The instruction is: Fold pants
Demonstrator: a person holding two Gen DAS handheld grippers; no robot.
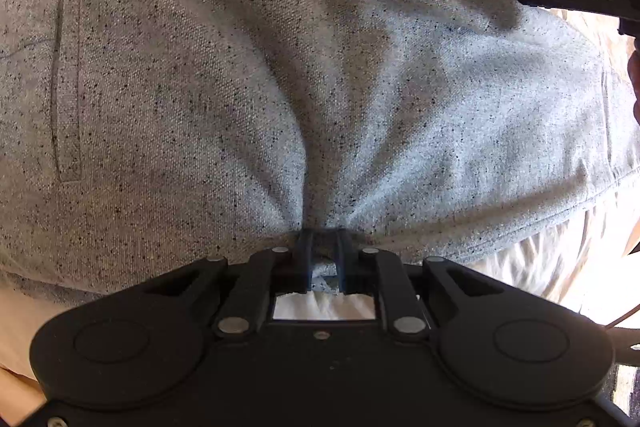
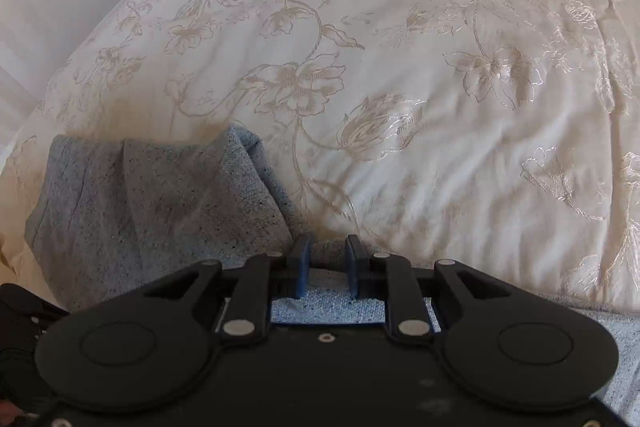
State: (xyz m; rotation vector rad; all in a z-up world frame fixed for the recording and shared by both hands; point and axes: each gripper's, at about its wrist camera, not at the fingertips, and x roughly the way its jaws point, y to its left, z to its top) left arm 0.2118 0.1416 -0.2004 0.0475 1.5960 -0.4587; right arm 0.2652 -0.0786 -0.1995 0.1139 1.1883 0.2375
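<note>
Pants (image 1: pixel 280 87) pinched in left tongs (image 1: pixel 323 255); right tongs (image 2: pixel 327 259) parted, grey cloth between, on floral bedspread (image 2: pixel 440 67)

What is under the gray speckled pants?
The gray speckled pants lie on a cream bedspread with a flower pattern, which shows all around them. The part straight beneath is covered, so anything else there is hidden.

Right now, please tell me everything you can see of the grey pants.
The grey pants look like soft speckled knit, grey with dark flecks. They lie bunched and creased on the cream flowered bedcover. A slit pocket with a stitched border shows at the left of the left wrist view. The left gripper pinches a gathered fold, and creases fan out from it. The right gripper stands over another edge with cloth between its parted fingers, not clamped.
</note>
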